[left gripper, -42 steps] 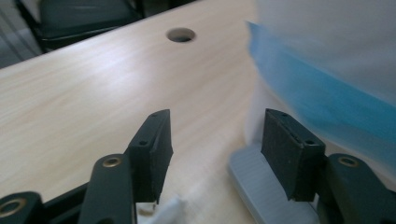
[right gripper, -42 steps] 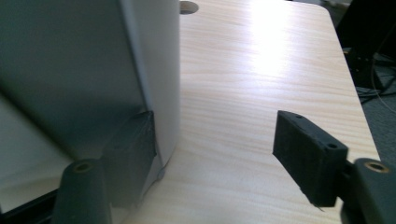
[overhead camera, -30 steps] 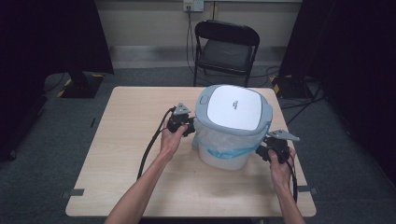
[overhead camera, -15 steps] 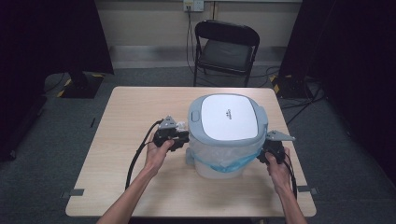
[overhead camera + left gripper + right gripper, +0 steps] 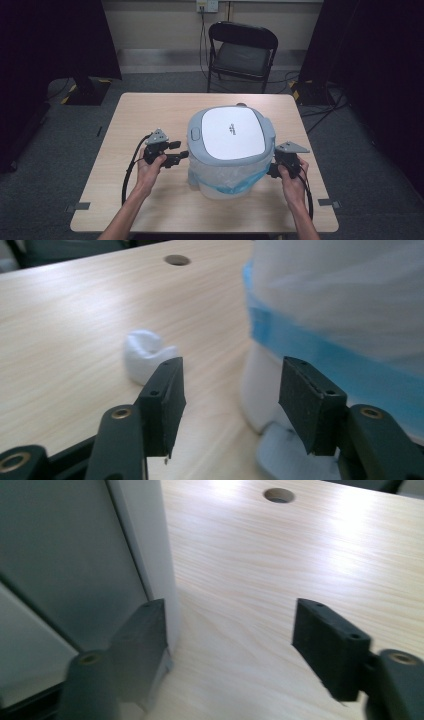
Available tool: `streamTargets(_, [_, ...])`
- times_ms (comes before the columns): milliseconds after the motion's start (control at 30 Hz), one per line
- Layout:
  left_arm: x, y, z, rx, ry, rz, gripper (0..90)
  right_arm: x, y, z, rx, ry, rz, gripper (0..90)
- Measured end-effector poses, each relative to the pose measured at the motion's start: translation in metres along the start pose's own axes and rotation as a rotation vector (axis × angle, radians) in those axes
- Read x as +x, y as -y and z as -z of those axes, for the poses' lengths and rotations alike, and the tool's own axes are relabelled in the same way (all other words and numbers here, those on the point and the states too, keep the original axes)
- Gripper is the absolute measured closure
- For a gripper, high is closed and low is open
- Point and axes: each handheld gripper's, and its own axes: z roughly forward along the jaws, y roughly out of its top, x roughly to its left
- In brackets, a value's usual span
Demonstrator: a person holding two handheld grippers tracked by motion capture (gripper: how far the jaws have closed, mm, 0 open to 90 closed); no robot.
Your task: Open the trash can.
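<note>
lidded white bin (image 5: 231, 150) at centre of high view, standing on wooden table (image 5: 150, 110), clear liner bag with blue band (image 5: 240, 182) folded out over the rim beneath the grey-edged lid, presumably so the lid clamps the bag in place. left gripper (image 5: 176, 152) at lower left of centre, drawn back just beside the bin wall, jaws just opened, spread, nothing between them; in left gripper view, blue band (image 5: 320, 355) at right and a small white scrap (image 5: 145, 355) on the table ahead. right gripper (image 5: 272, 167) at lower right, close against the bin side, jaws likewise just opened and spread, gripping nothing. small dark mark on lid centre, too small to read.
</note>
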Motion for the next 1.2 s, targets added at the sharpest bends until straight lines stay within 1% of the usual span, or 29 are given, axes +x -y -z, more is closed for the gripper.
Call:
streamTargets(33, [0.007,0.0,-0.003,0.0,-0.041,0.018,42.7,0.0,0.002,0.003,-0.006,0.013,-0.019,26.7])
streamTargets(67, [0.011,0.0,-0.005,-0.007,-0.052,0.034,41.7,0.0,0.004,0.005,-0.005,0.028,-0.015,26.7])
streamTargets(133, [0.017,-0.004,-0.01,-0.027,-0.078,0.038,41.1,0.002,0.01,0.01,0.003,0.057,-0.029,26.2])
streamTargets(167, [0.017,-0.004,-0.01,-0.027,-0.078,0.038,39.6,0.002,0.01,0.01,0.003,0.057,-0.029,26.2])
streamTargets(200, [0.02,-0.007,-0.018,-0.045,-0.098,0.019,38.3,0.005,0.019,0.016,0.021,0.035,-0.049,23.3])
streamTargets(233, [0.021,-0.008,-0.019,-0.039,-0.1,0.02,38.0,0.007,0.022,0.02,0.035,0.01,-0.051,22.6])
streamTargets(267, [0.022,-0.009,-0.021,-0.041,-0.096,0.026,37.6,0.009,0.025,0.023,0.036,0.005,-0.046,21.9])
streamTargets(300, [0.024,-0.012,-0.024,-0.06,-0.082,0.051,37.2,0.012,0.029,0.027,0.033,0.005,-0.045,21.9])
streamTargets(333, [0.026,-0.014,-0.025,-0.057,-0.094,0.052,37.1,0.016,0.033,0.03,0.036,-0.005,-0.05,21.9])
streamTargets(400, [0.027,-0.02,-0.03,-0.049,-0.09,0.046,36.5,0.024,0.037,0.034,0.038,-0.031,-0.045,24.3])
streamTargets(467, [0.029,-0.025,-0.035,-0.042,-0.097,0.039,35.9,0.032,0.041,0.038,0.031,-0.013,-0.038,29.7])
streamTargets(533, [0.03,-0.027,-0.037,-0.037,-0.089,0.042,32.0,0.036,0.042,0.04,0.025,-0.007,-0.047,31.0])
streamTargets(567, [0.031,-0.029,-0.04,-0.039,-0.079,0.038,32.0,0.037,0.043,0.042,0.02,-0.009,-0.053,31.5])
streamTargets(600, [0.03,-0.031,-0.045,-0.05,-0.08,0.036,31.1,0.039,0.045,0.046,0.01,-0.03,-0.064,26.4])
streamTargets(633, [0.029,-0.033,-0.047,-0.042,-0.076,0.027,31.1,0.04,0.046,0.049,0.003,-0.055,-0.063,23.2])
streamTargets(667, [0.029,-0.034,-0.049,-0.045,-0.064,0.027,31.1,0.042,0.047,0.051,0.003,-0.074,-0.063,22.7])
streamTargets(733, [0.024,-0.035,-0.053,-0.045,-0.045,0.02,31.1,0.048,0.047,0.053,0.002,-0.084,-0.048,23.2])
streamTargets(800, [0.018,-0.037,-0.057,-0.053,0.002,0.014,31.1,0.054,0.046,0.054,-0.001,-0.095,-0.033,19.2])
streamTargets(833, [0.016,-0.038,-0.058,-0.052,0.028,0.008,34.2,0.056,0.046,0.054,-0.014,-0.102,-0.032,17.8])
streamTargets(867, [0.014,-0.037,-0.058,-0.06,0.047,0.001,41.9,0.057,0.046,0.055,-0.022,-0.111,-0.038,17.7])
streamTargets(900, [0.013,-0.037,-0.057,-0.062,0.043,0.011,44.8,0.057,0.046,0.055,-0.03,-0.106,-0.036,16.8])
streamTargets(933, [0.013,-0.036,-0.056,-0.07,0.044,0.011,44.2,0.058,0.046,0.055,-0.028,-0.092,-0.04,13.9])
streamTargets(967, [0.011,-0.035,-0.055,-0.084,0.038,0.003,44.9,0.059,0.047,0.054,-0.031,-0.083,-0.038,12.2])
streamTargets(1000, [0.009,-0.035,-0.054,-0.082,0.04,-0.008,48.2,0.059,0.046,0.054,-0.029,-0.078,-0.033,11.8])
streamTargets(1033, [0.007,-0.035,-0.054,-0.085,0.036,-0.025,53.1,0.059,0.046,0.053,-0.027,-0.091,-0.021,11.7])
streamTargets(1067, [0.007,-0.035,-0.054,-0.085,0.036,-0.025,57.2,0.059,0.045,0.052,-0.023,-0.114,-0.015,10.8])
streamTargets(1133, [-0.001,-0.035,-0.052,-0.087,0.02,-0.027,64.0,0.061,0.044,0.049,-0.017,-0.122,0.002,10.6])
streamTargets(1167, [-0.001,-0.035,-0.052,-0.087,0.02,-0.027,67.8,0.061,0.044,0.049,-0.017,-0.122,0.002,10.6])
streamTargets(1200, [-0.003,-0.034,-0.052,-0.092,0.006,-0.036,67.8,0.063,0.043,0.048,-0.014,-0.118,0.014,10.6])
